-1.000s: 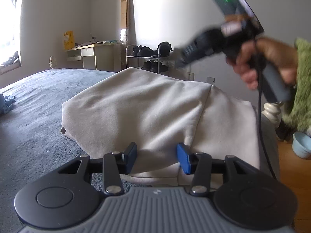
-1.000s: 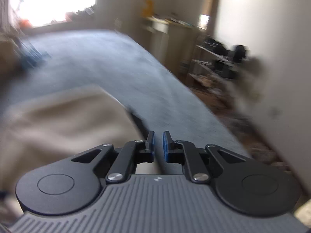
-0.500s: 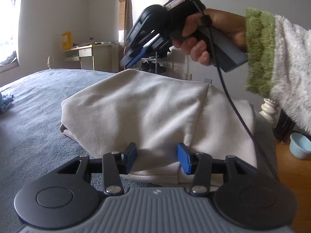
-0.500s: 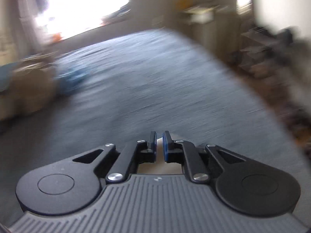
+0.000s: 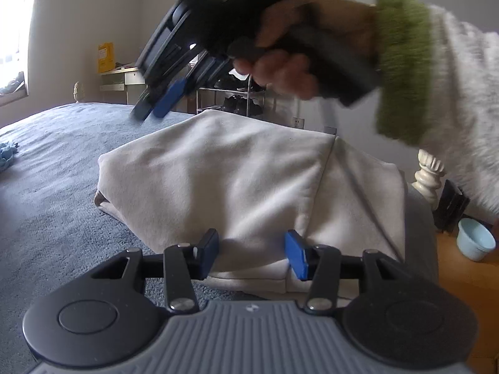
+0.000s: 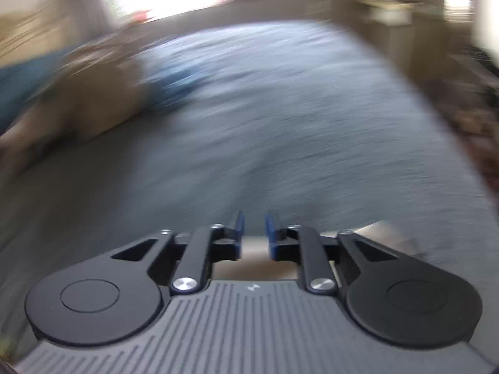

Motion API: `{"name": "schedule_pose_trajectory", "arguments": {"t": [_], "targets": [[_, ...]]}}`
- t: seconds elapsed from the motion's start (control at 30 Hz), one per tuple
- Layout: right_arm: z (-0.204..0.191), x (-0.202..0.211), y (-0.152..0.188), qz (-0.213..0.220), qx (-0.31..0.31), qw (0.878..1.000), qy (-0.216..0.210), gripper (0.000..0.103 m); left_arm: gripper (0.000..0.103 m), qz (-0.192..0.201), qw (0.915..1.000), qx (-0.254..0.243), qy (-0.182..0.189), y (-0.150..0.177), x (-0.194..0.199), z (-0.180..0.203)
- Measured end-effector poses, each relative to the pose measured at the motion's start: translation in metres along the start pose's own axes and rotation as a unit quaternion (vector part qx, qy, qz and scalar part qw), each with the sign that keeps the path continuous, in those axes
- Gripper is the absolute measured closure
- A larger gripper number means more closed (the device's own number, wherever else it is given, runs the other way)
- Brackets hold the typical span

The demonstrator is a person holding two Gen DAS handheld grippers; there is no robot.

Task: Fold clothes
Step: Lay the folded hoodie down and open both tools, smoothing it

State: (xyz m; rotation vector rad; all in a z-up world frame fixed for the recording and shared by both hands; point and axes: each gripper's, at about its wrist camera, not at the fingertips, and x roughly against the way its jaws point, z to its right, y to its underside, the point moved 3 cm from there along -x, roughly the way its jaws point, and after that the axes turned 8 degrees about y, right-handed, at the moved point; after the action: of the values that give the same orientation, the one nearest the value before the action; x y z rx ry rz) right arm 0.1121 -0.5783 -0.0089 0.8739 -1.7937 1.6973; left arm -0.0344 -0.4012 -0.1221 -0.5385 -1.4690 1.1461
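A cream garment (image 5: pixel 224 180) lies folded in a broad bundle on the blue-grey bed (image 5: pixel 46 218). My left gripper (image 5: pixel 252 252) hovers at its near edge, jaws open, with the cloth showing in the gap and the pads not pressing it. A hand in a green-cuffed fuzzy sleeve (image 5: pixel 402 71) holds my right gripper (image 5: pixel 152 106) in the air above the garment's far left side, pointing down and left. In the blurred right wrist view the right gripper (image 6: pixel 252 227) has its jaws opening with nothing between them, over bare bed; a strip of cream cloth (image 6: pixel 374 230) shows just beneath it.
A pale desk (image 5: pixel 124 78) and a shoe rack (image 5: pixel 237 99) stand by the far wall. A white bedpost (image 5: pixel 427 174) and a light blue bowl (image 5: pixel 475 238) on the wood floor are at the right. Blue cloth (image 5: pixel 7 155) lies far left; a tan heap (image 6: pixel 93 103) is blurred.
The right gripper has swung from the right side leftward across the garment and tipped downward, and its jaws have parted slightly. The left gripper and the garment stayed put.
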Motion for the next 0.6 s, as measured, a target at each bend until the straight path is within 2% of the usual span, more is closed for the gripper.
{"name": "schedule_pose_trajectory", "arguments": {"t": [0.03, 0.1, 0.13, 0.2, 0.27, 0.33, 0.43, 0.5, 0.53, 0.6], "targets": [[-0.012, -0.008, 0.007, -0.027, 0.024, 0.999, -0.022, 0.079, 0.054, 0.0, 1.0, 0.001, 0.0, 0.001, 0.0, 0.0], [-0.021, -0.041, 0.011, -0.052, 0.036, 0.998, 0.004, 0.079, 0.053, -0.003, 1.0, 0.005, -0.006, 0.001, 0.001, -0.001], [-0.022, -0.055, 0.009, -0.049, 0.03, 0.998, 0.015, 0.077, 0.052, -0.005, 0.9999, 0.009, -0.007, 0.001, 0.002, -0.001], [-0.02, -0.066, -0.001, 0.014, 0.011, 1.0, 0.024, 0.074, 0.052, -0.007, 0.9997, 0.021, -0.005, 0.001, 0.004, -0.004], [-0.013, -0.059, -0.007, 0.059, 0.002, 0.993, 0.1, 0.072, 0.051, -0.007, 0.9992, 0.038, 0.005, 0.0, 0.008, -0.008], [0.009, -0.031, -0.004, 0.073, -0.029, 0.988, 0.13, 0.072, 0.051, -0.003, 0.9981, 0.059, 0.019, -0.003, 0.016, -0.015], [0.04, 0.022, 0.015, 0.075, -0.044, 0.987, 0.133, 0.072, 0.05, 0.022, 0.996, 0.079, 0.035, -0.015, 0.034, -0.026], [0.052, 0.044, 0.037, 0.063, -0.055, 0.99, 0.116, 0.072, 0.046, 0.049, 0.9948, 0.081, 0.037, -0.029, 0.043, -0.033], [0.054, 0.048, 0.048, 0.054, -0.059, 0.991, 0.104, 0.074, 0.044, 0.058, 0.9948, 0.077, 0.035, -0.04, 0.041, -0.037], [0.057, 0.041, 0.07, 0.035, -0.056, 0.991, 0.118, 0.075, 0.044, 0.059, 0.9957, 0.069, 0.017, -0.064, 0.025, -0.04]]}}
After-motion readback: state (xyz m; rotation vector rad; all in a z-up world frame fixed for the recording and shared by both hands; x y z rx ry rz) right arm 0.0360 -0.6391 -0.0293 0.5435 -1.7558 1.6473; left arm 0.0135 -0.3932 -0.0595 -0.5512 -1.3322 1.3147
